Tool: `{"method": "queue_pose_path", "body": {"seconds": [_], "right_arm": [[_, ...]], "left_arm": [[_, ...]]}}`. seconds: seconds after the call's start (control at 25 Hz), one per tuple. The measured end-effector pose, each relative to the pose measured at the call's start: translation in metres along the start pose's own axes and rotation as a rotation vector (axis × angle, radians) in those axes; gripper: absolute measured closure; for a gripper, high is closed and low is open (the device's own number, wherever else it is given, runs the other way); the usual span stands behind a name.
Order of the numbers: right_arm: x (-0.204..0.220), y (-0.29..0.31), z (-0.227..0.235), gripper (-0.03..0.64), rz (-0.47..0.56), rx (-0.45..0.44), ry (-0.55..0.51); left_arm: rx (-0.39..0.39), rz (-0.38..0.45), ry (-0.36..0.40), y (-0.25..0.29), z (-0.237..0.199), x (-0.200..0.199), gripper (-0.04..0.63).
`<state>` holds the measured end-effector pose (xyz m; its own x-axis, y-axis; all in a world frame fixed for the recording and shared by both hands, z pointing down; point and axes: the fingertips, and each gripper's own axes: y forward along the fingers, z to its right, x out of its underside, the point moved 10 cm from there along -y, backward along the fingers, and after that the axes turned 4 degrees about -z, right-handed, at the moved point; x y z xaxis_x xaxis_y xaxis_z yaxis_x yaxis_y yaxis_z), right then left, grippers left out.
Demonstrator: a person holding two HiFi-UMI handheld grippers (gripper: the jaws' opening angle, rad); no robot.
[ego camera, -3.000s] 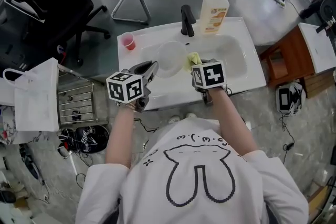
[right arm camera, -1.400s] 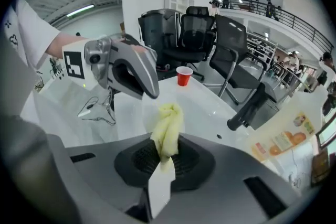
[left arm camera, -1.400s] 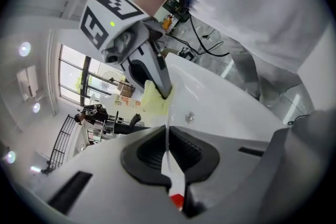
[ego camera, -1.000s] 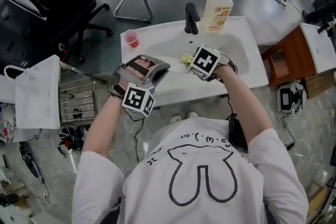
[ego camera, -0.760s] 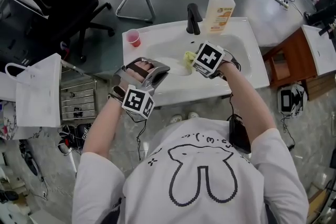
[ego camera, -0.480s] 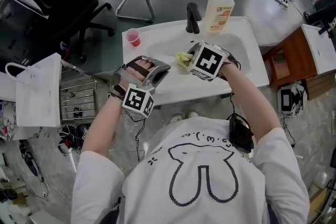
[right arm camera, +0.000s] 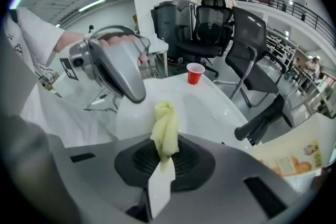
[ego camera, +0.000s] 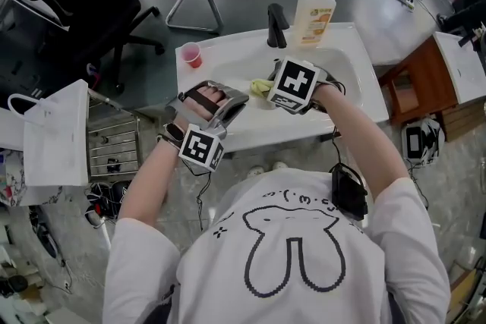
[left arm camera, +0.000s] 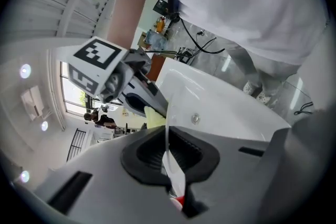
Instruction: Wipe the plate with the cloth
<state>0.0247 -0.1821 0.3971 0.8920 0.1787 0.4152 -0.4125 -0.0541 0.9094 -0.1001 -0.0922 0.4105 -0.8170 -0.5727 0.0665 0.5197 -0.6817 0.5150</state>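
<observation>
Right gripper [right arm camera: 163,161] clamps the cloth [right arm camera: 166,131], twisted lengthwise, pointing straight ahead.

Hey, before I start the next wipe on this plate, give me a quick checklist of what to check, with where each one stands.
1. Left gripper shut on the plate rim: ok.
2. Right gripper shut on the yellow cloth: ok.
3. Enough cloth sticking out past the jaws to wipe with: ok.
4. Cloth touching the plate: cannot tell, the right gripper hides it in the head view.
5. Plate held over the sink: ok.
6. Red cup apart from both grippers: ok.
</observation>
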Motion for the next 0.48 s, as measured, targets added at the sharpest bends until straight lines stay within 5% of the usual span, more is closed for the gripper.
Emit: {"method": "queue_pose_path", "body": {"seconds": [0.16, 0.48], "right_arm": [[0.011, 0.020, 0.015, 0.569, -0.058, 0.059, 0.036], [0.010, 0.016, 0.027, 0.569, 0.023, 0.104, 0.142]], "left_arm": [[-0.015, 0.001, 0.005, -0.002, -0.002, -0.003, 0.575], [-0.014, -0.006, -0.011, -0.006, -0.001, 0.003, 0.577]]}}
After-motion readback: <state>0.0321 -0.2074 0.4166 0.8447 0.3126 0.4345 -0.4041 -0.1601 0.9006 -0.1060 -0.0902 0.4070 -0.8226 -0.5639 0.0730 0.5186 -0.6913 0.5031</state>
